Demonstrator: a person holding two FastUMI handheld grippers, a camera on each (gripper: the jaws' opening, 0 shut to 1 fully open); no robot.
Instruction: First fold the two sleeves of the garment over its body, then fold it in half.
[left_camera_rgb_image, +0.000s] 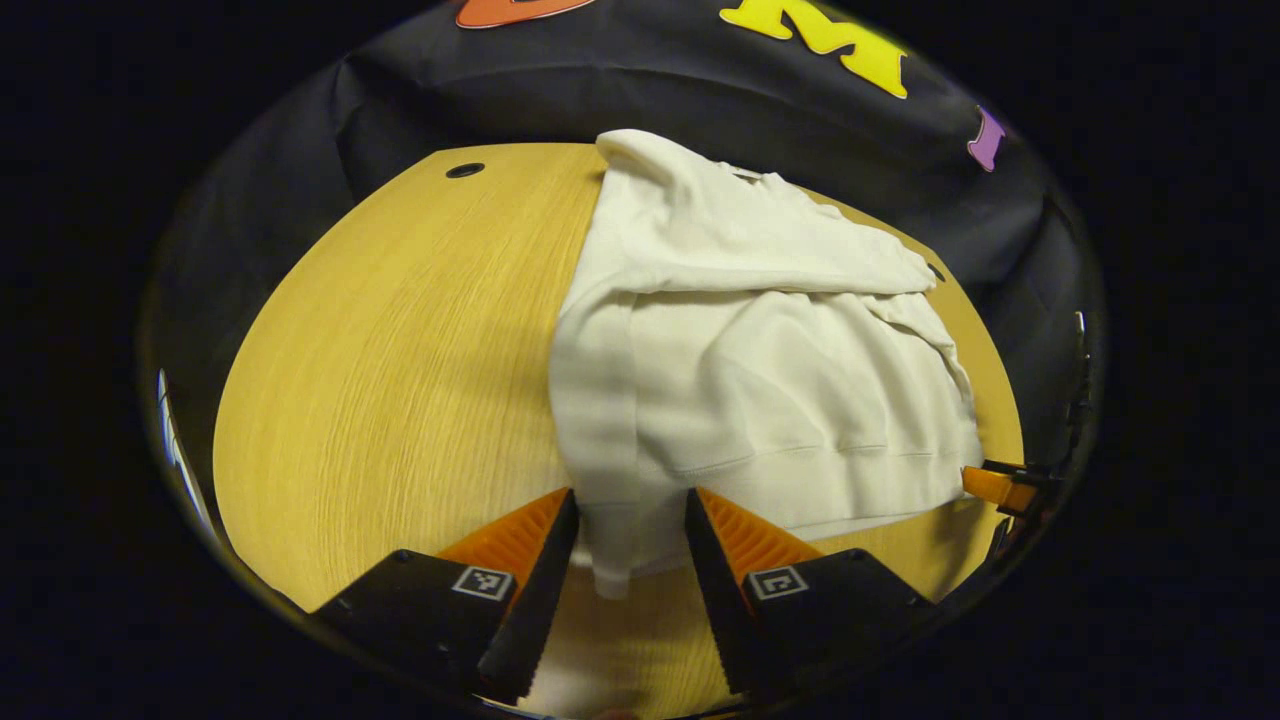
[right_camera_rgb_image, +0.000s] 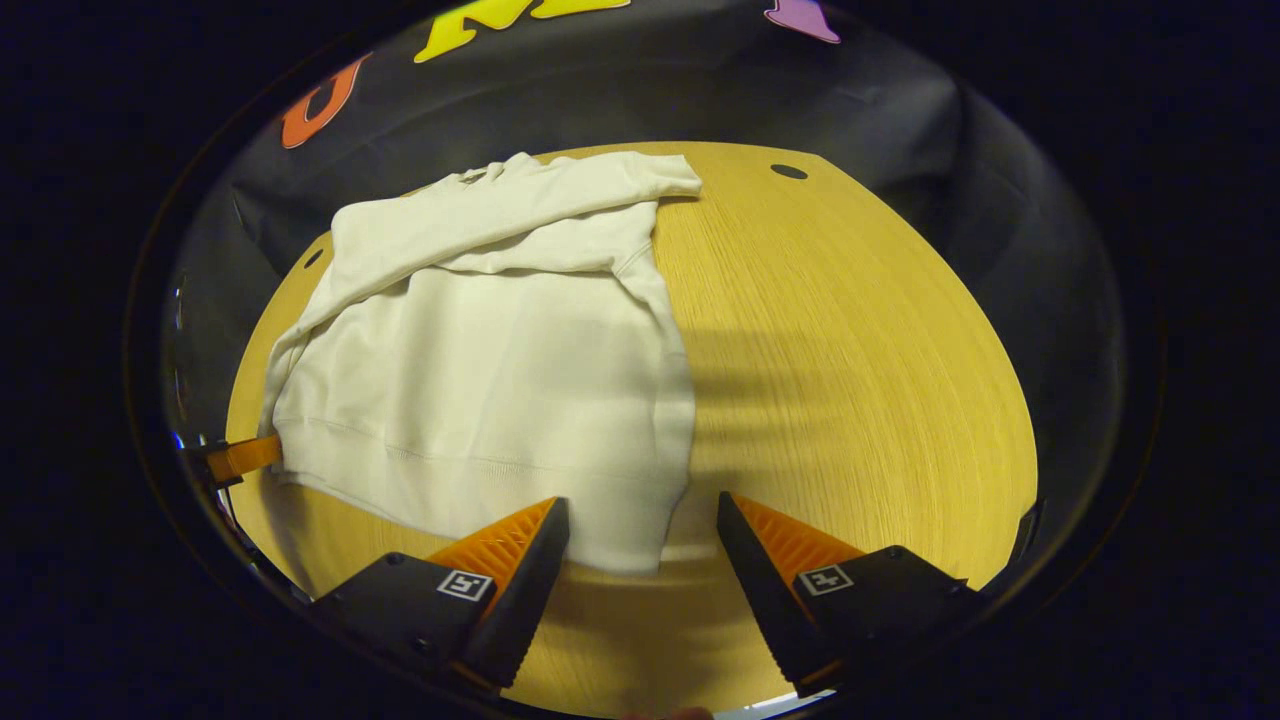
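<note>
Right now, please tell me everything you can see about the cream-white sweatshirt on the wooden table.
The cream-white sweatshirt looks like soft, thick knit. It lies flat on the yellow wooden table, both sleeves already folded across its body, ribbed hem nearest the cameras. Each open gripper straddles a bottom corner of the hem.

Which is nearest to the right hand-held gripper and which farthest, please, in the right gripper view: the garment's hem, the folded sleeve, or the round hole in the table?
Measured from the right hand-held gripper:
1. Hem of the garment: nearest, its corner lying between the open fingers.
2. Folded sleeve: farther up, laid across the garment's top.
3. Round hole in the table: farthest, up right near the far edge.
</note>
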